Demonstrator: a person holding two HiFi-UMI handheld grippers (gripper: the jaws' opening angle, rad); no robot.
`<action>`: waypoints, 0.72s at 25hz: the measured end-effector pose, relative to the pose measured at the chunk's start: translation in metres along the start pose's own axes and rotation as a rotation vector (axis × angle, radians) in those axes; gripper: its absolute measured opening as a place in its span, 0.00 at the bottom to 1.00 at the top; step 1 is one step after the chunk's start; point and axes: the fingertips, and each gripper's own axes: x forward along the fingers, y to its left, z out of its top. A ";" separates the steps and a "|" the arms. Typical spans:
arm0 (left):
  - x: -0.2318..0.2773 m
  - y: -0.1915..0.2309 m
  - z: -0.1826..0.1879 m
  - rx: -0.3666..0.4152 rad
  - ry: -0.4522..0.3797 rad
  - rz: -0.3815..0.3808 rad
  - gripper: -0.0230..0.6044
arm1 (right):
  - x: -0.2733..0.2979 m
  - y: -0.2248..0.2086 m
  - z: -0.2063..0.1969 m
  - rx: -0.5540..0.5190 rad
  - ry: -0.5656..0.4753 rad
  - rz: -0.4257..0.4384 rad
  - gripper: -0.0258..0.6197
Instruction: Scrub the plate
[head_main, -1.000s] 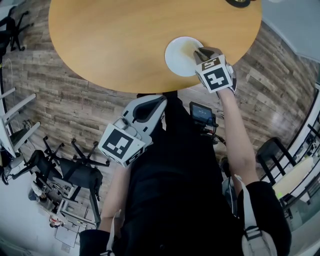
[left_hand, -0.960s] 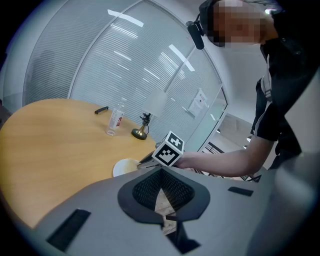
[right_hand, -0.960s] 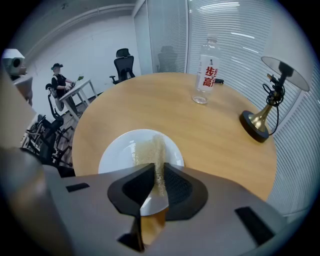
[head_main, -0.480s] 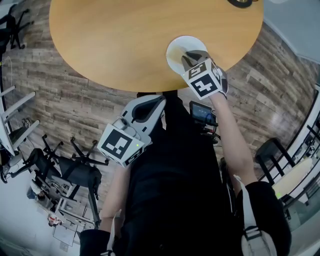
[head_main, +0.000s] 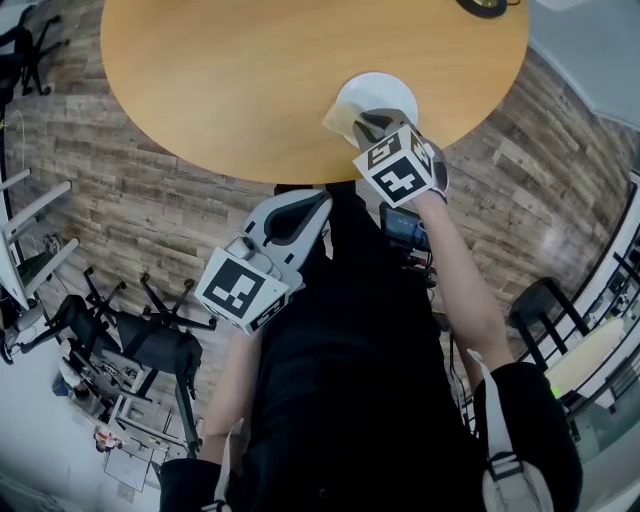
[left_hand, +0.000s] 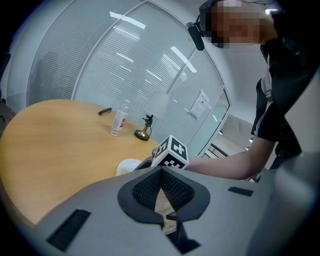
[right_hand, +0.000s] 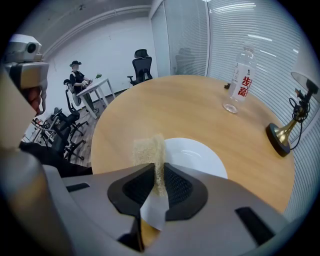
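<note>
The right tongs (right_hand: 159, 176) pinch a yellowish sponge (right_hand: 149, 150) upright between them, its free end out over the near left rim of the white plate (right_hand: 200, 155), which sits close to the near edge of the round wooden counter (head_main: 250, 80). Whether the sponge is actually pressing on the plate cannot be told. To scrub well, the sponge likely needs tipping so a broad face, not just an edge, lies on the surface, then working in overlapping strokes from the rim across the well. Pressure should be moderate, because nothing steadies the plate and it could slide toward the counter's edge. The left tongs (left_hand: 161, 172) hang back by the person's body, off the counter, tips pressed together on nothing; bracing the far rim with them would probably help. The plate holds no food and looks clean. Farther back stand a clear plastic bottle (right_hand: 241, 82), its fill unreadable, and a small desk lamp (right_hand: 283, 134).
</note>
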 end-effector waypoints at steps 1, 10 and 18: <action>0.000 0.000 0.000 0.000 0.000 0.000 0.06 | 0.000 -0.003 -0.001 0.005 0.000 0.000 0.11; 0.001 -0.002 -0.002 0.005 0.011 -0.005 0.06 | -0.007 -0.040 -0.012 0.107 -0.011 -0.026 0.11; 0.001 -0.004 -0.003 0.016 0.022 -0.004 0.06 | -0.015 -0.083 -0.026 0.172 -0.021 -0.101 0.11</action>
